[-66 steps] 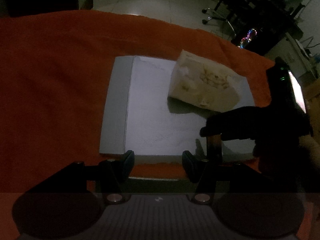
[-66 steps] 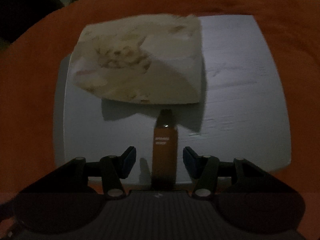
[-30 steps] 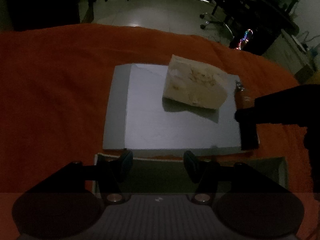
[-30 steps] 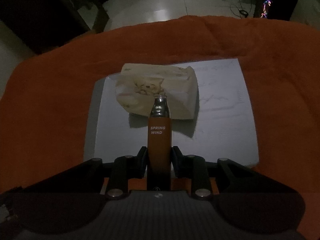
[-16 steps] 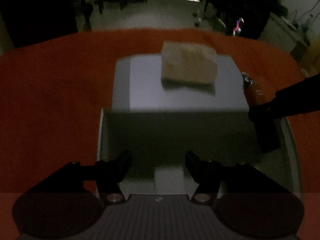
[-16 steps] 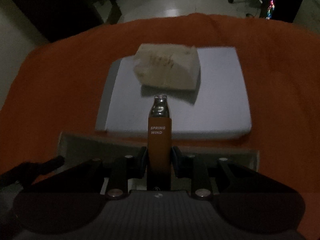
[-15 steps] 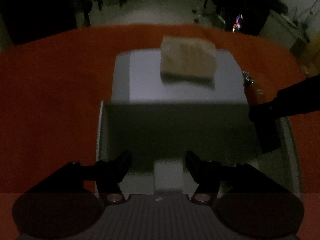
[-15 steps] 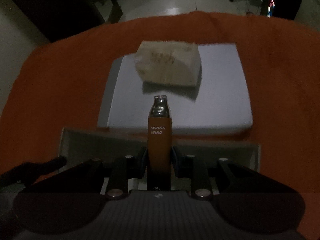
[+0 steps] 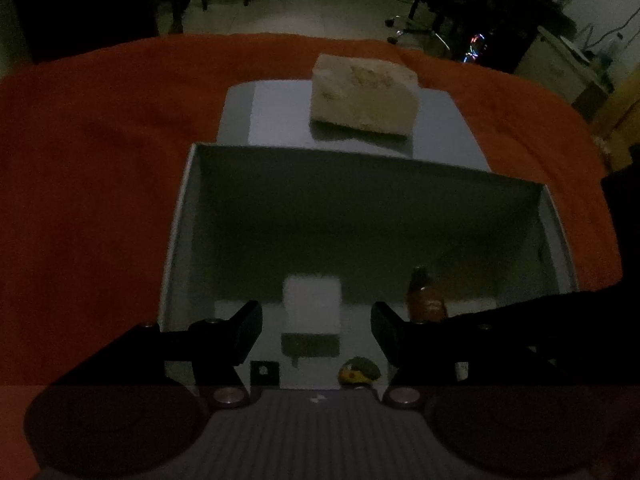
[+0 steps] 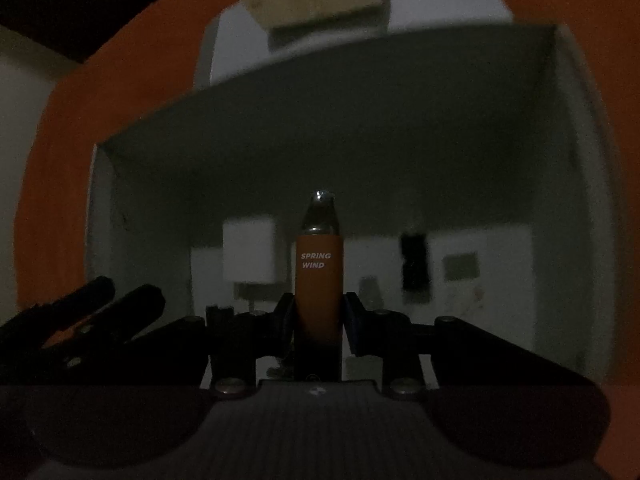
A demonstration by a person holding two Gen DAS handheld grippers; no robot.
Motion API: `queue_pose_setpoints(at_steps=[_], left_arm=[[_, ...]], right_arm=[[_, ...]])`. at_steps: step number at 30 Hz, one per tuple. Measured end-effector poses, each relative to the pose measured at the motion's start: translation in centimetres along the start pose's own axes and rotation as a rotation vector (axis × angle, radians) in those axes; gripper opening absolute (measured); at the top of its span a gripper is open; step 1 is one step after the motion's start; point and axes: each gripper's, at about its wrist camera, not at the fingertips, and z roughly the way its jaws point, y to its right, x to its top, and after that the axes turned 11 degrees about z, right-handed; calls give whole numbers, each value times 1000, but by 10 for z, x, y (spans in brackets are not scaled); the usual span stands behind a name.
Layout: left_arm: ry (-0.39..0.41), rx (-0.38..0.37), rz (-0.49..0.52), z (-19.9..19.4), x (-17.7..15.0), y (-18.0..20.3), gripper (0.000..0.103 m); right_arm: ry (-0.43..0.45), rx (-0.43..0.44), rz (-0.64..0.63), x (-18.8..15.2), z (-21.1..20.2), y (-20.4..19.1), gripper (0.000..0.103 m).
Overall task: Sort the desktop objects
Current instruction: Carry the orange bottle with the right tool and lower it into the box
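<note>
Pretty dim on my feeds, but here's what I've got: the whole surface (image 9: pixel 100 152) is draped in orange cloth, and sitting on it near me is a big open grey box (image 9: pixel 176 240) with tall walls, with a flat grey board (image 9: pixel 280 120) lying just behind its far wall. On that board is a pale crumpled paper packet (image 9: pixel 362 100), toward the far edge. Inside the box, on the floor, I can make out a white block (image 9: pixel 312 300) near the middle, plus a few small dark bits I can't identify. My right gripper (image 10: pixel 319 320) is down inside the box, and its jaws are clamped tight on the orange bottle (image 10: pixel 319 280), the one with SPRING WIND printed on it. The bottle sits dead centre between the jaws, gripped around its lower body, with the neck and cap poking out forward past the tips. From the left wrist view the same bottle shows up over in the right part of the box. My left gripper (image 9: pixel 316 328) hovers over the near side of the box, jaws spread wide with nothing in them.
</note>
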Motion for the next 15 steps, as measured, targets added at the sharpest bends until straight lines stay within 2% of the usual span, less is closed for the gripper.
queue_pose_setpoints(at_steps=[15], left_arm=[[-11,-4,-37,11,-15,-16,56]], right_arm=[[10,-125,-64,-36,39,-9,28]])
